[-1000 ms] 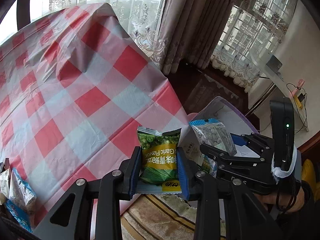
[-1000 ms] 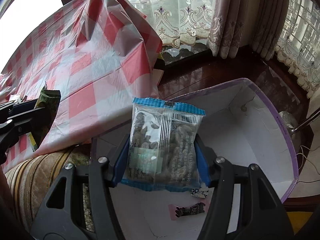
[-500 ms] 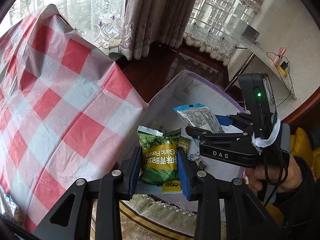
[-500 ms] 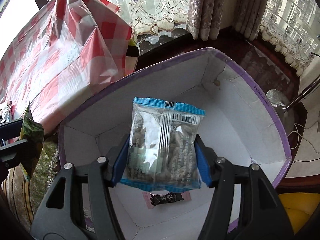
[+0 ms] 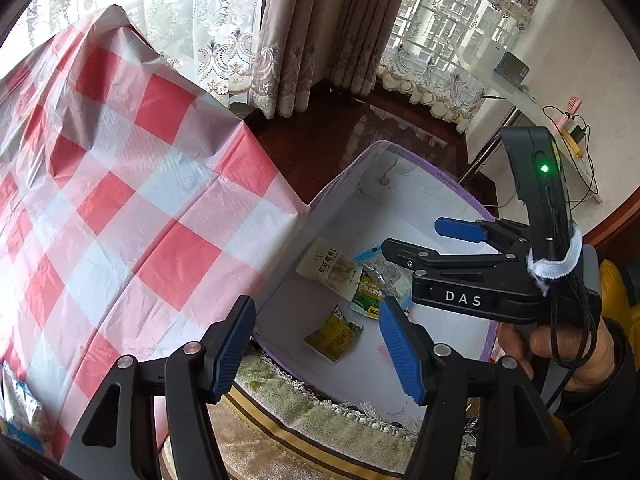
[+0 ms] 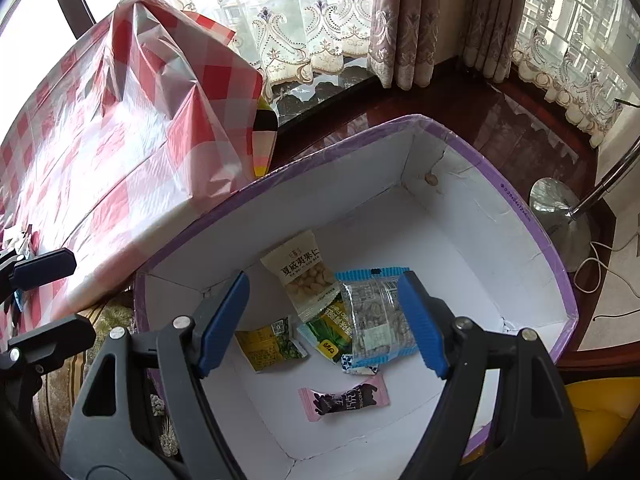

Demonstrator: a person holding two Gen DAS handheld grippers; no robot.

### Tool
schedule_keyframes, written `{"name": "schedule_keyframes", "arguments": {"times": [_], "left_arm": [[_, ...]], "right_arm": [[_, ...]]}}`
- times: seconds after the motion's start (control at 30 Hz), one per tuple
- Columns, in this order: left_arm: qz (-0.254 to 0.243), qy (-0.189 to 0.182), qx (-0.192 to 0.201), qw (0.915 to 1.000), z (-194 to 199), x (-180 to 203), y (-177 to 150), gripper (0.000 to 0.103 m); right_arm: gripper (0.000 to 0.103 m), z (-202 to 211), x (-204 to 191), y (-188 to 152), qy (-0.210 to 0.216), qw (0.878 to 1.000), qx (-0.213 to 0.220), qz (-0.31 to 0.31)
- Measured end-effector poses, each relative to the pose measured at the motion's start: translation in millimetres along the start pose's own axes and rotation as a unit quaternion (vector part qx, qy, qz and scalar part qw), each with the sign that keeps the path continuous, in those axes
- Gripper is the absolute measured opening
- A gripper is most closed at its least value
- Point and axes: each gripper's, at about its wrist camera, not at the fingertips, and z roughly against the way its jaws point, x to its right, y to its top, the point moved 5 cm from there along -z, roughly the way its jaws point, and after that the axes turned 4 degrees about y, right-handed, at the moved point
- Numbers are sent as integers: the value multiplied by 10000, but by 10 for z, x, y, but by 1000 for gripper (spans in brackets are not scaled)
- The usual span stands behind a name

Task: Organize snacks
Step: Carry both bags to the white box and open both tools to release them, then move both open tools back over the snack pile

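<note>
Both grippers, left gripper (image 5: 316,344) and right gripper (image 6: 322,320), are hanging spread apart, empty, above the box (image 6: 460,224) floor, inside its purple rim.

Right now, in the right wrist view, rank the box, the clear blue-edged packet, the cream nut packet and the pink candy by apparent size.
1. Box, far largest.
2. Clear blue-edged packet.
3. Cream nut packet, close to the clear one and partly overlapped, so unsure.
4. Pink candy, smallest.

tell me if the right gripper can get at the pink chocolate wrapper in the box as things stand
Probably yes. The right gripper hangs open over the box, and the pink chocolate wrapper lies alone on the bare floor, apart from the other packets. Lying flat, it may be hard to pinch.
</note>
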Motion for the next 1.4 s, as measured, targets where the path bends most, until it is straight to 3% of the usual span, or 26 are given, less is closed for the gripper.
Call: {"name": "schedule_keyframes", "arguments": {"times": [0.2,0.4,0.7,0.9,1.03,1.1,1.4], "left_arm": [[183,552,470,9972,160,-180,69,66],[407,1454,959,9839,410,-470,121,67],[284,2757,1741,9449,788,-781,131,74],[354,2707,1985,9413,941,-926,22,74],[638,2288,1945,9517,1000,-1063,-86,74],[866,2147,1957,9529,1038,-1150,-149,74],[1658,1949,2193,9415,1287,-1591,-552,74]], "right_arm": [[82,120,-122,133,-155,9992,340,141],[84,253,-338,261,-449,9956,736,376],[89,510,-691,462,-685,9805,1599,916],[89,603,-954,530,-36,9807,1728,917],[89,629,-1189,528,357,9800,1690,988],[89,622,-1321,515,455,9798,1650,1035],[89,578,-1998,377,1021,9731,1425,1494]]}}
